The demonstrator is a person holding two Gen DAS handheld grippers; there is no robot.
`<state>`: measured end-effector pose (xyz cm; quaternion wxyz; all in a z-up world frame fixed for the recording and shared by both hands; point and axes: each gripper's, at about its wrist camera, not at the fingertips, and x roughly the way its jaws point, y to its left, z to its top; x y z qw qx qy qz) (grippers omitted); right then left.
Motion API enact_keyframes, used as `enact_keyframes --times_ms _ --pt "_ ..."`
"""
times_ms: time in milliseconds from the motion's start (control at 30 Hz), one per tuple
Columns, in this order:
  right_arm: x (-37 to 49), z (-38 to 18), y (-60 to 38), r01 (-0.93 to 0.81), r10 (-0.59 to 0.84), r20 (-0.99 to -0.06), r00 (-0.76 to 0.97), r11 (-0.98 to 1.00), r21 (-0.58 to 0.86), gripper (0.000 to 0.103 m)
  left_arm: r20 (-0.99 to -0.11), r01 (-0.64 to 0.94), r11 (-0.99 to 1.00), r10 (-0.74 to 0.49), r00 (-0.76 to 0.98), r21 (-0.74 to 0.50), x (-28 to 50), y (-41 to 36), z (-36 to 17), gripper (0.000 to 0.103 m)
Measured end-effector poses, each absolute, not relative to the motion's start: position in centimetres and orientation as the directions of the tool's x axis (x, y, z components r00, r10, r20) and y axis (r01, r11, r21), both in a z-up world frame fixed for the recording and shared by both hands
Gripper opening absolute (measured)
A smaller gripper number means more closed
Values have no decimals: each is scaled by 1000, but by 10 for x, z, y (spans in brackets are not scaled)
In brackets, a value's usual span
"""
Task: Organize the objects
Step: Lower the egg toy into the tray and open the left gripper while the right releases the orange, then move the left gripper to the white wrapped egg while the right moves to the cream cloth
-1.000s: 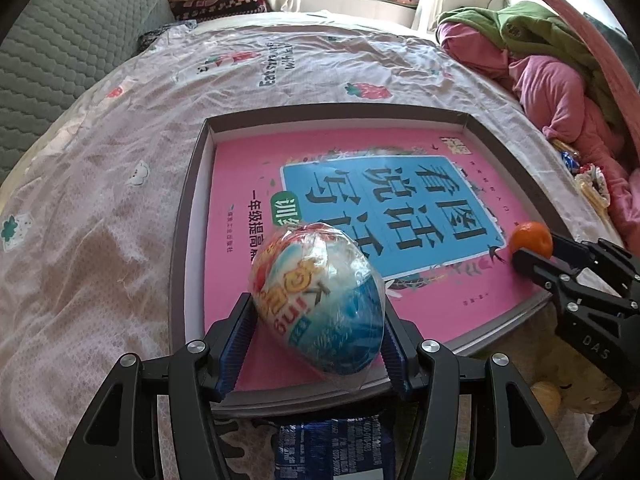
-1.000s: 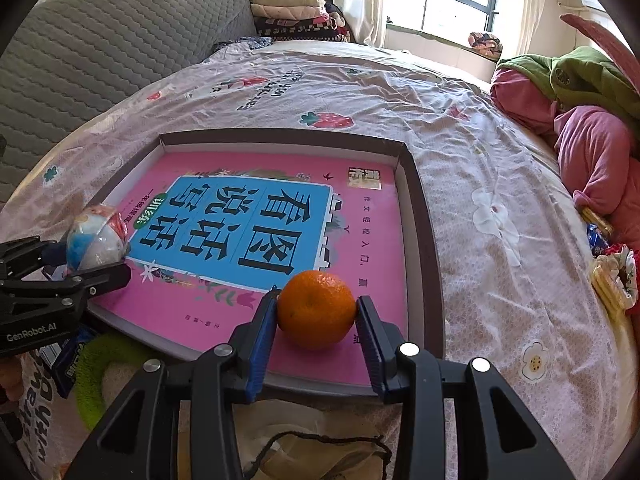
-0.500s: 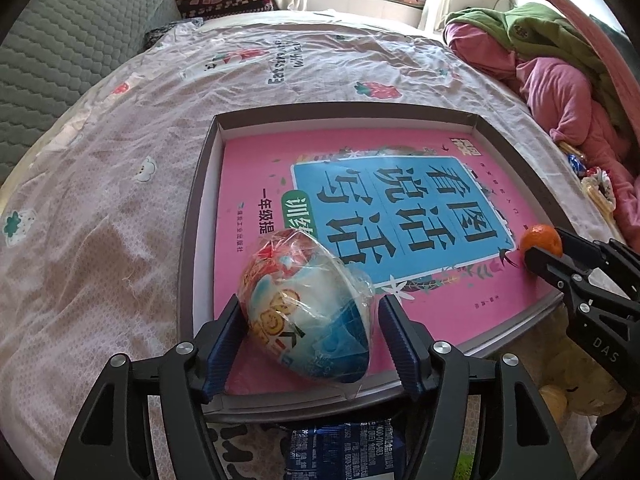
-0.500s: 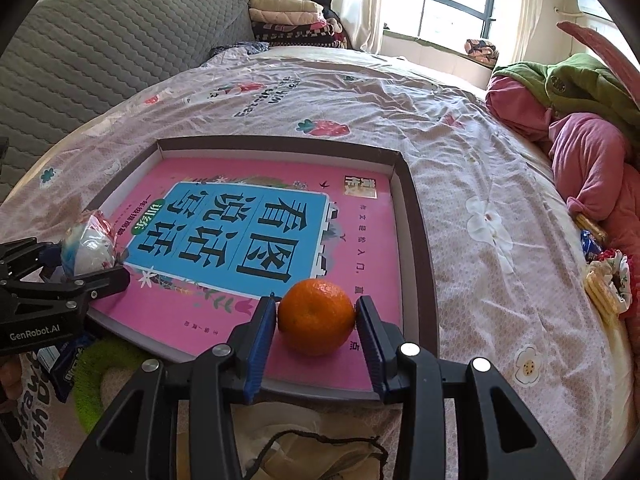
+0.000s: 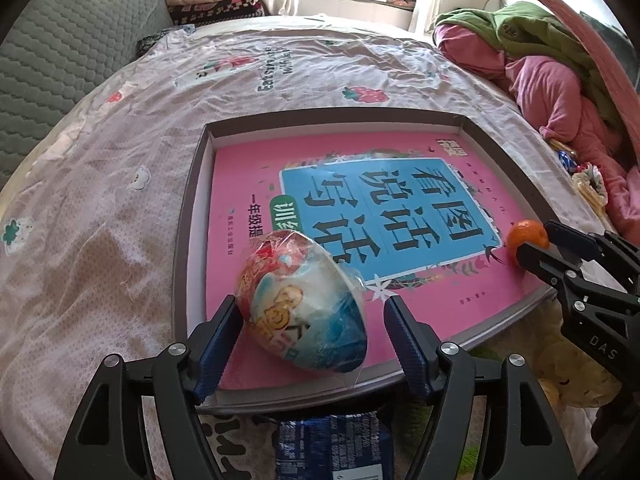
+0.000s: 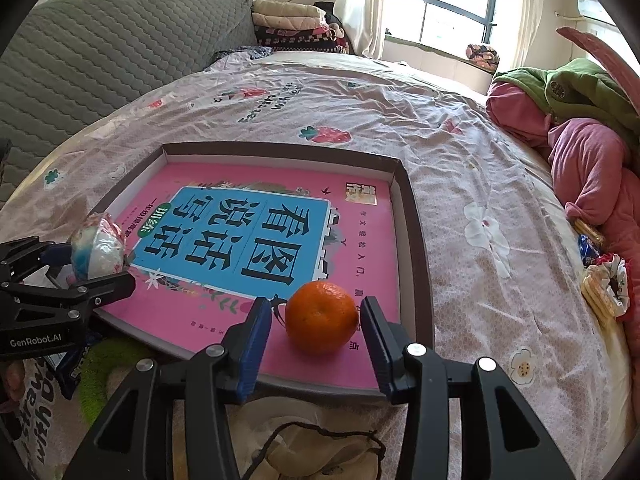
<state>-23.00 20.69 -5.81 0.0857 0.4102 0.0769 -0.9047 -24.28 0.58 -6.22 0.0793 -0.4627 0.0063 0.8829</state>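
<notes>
We see the left gripper spread wide around the wrapped toy egg, which rests on the pink book near the tray's near-left corner. The right gripper is parted, gaps both sides of the orange, near the tray's near-right corner.

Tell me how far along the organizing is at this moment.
Done: the pink book lies flat in the tray. In hand: the wrapped toy egg and orange rest on the book, each between the open fingers of the left hand-held gripper and right hand-held gripper. Left: the blue packet beside the tray.
</notes>
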Motion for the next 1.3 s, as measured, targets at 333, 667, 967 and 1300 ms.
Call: enact_keyframes --times_ms 333,667,967,1300 --pt "-226 -50 213 196 -96 -732 -674 -979 -52 53 -794 -155 -987 133 -593 -49 -235 7 -51 74" --pt "-219 -37 213 204 -120 -694 -709 -978 -38 58 -775 -154 -986 141 -616 -57 -229 4 -40 74" --pt "-207 -25 217 203 -130 -666 -735 -979 -32 59 -757 -159 -986 147 -637 -57 -223 2 -31 74" --pt "-188 -7 223 203 -143 -619 -772 -979 -27 60 -728 -171 -983 166 -665 -68 -204 2 -16 74"
